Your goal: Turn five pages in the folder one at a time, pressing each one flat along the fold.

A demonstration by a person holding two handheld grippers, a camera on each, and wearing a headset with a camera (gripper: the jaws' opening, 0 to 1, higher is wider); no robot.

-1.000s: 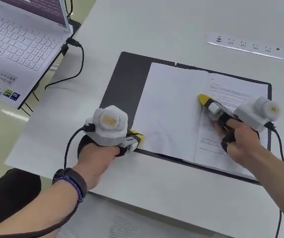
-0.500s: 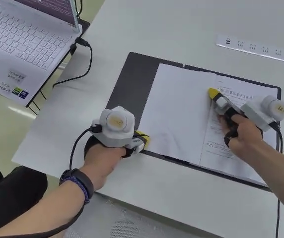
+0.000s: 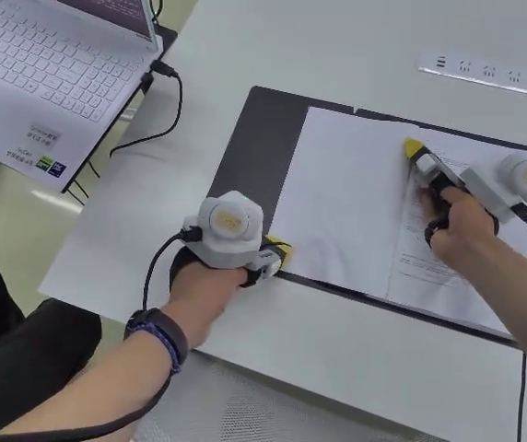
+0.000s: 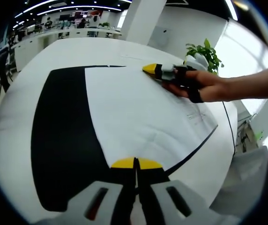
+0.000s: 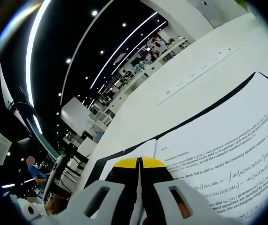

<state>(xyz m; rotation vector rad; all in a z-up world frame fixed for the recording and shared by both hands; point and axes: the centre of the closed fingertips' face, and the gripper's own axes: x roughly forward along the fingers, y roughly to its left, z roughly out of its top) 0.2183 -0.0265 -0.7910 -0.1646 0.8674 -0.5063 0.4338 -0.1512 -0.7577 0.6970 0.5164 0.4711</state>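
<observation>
On the table (image 3: 337,55) the folder (image 3: 254,157) bears the closed right claw (image 3: 414,147) at its fold (left claw (image 3: 279,250) closed).

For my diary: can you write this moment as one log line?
left gripper: shut, at page edge | right gripper: shut, tip on fold | folder: open
</observation>
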